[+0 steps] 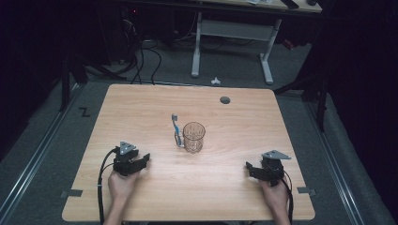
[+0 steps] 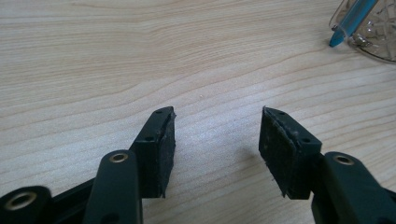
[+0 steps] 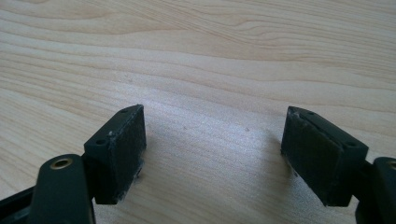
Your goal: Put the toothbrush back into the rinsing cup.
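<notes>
A clear glass mug [image 1: 193,137] stands upright near the middle of the wooden table [image 1: 141,108]. A blue toothbrush [image 1: 176,125] lies on the table right beside the mug's left side, head pointing away. In the left gripper view the mug [image 2: 373,32] and the toothbrush's blue end [image 2: 348,21] sit at the top right. My left gripper [image 1: 144,161] rests low over the table at the front left, open and empty [image 2: 217,140]. At the front right my right gripper [image 1: 249,167] is open too, nothing between its pads [image 3: 212,149].
A round grey cable hole [image 1: 225,100] sits in the table's far right part. Beyond the table stand a white desk frame [image 1: 232,42] and cables on the grey floor. A small white object [image 1: 215,81] lies on the floor past the far edge.
</notes>
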Motion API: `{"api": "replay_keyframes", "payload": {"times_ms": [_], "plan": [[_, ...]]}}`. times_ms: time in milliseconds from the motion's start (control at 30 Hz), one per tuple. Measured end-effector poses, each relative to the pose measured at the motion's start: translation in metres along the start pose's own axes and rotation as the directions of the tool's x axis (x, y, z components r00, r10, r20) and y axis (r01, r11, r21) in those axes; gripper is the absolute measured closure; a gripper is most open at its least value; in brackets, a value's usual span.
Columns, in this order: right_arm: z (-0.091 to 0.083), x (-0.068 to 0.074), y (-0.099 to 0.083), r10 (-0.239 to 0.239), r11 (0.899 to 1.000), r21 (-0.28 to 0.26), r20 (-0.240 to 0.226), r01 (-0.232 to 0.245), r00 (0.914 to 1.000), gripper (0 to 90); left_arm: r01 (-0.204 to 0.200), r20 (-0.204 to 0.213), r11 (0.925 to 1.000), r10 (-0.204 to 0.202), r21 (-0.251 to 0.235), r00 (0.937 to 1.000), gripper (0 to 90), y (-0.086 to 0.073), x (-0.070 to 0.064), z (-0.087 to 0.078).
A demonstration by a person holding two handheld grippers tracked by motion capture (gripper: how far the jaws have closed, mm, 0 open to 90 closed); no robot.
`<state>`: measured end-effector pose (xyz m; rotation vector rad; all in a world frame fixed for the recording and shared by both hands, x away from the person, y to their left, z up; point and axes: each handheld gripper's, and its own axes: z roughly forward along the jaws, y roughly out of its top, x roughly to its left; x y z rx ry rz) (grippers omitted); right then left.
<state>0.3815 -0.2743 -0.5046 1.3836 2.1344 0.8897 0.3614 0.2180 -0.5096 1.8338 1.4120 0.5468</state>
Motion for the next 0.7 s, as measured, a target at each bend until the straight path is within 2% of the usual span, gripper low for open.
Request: {"api": "replay_keyframes", "payload": {"times_ms": [167, 300, 567, 700], "plan": [[0.000, 0.000, 0.000, 0.000, 1.000, 0.000, 0.000, 0.000, 1.0000, 22.2, -0.037, -0.025, 0.9993, 0.037, 0.011, 0.9990, 42.7, 0.000, -0.006, 0.001], [0.000, 0.000, 0.000, 0.000, 1.000, 0.000, -0.001, 0.000, 1.0000, 22.2, -0.075, -0.055, 0.9968, 0.077, 0.027, 0.9955, 38.9, 0.001, -0.012, 0.003], [0.000, 0.000, 0.000, 0.000, 1.000, 0.000, -0.001, 0.000, 1.0000, 22.2, -0.073, -0.050, 0.9969, 0.074, 0.028, 0.9960, 36.7, 0.000, -0.013, 0.003], [0.000, 0.000, 0.000, 0.000, 1.000, 0.000, -0.001, 0.000, 1.0000, 22.2, -0.055, -0.020, 0.9982, 0.055, 0.026, 0.9983, 31.0, 0.001, -0.011, 0.004]]}}
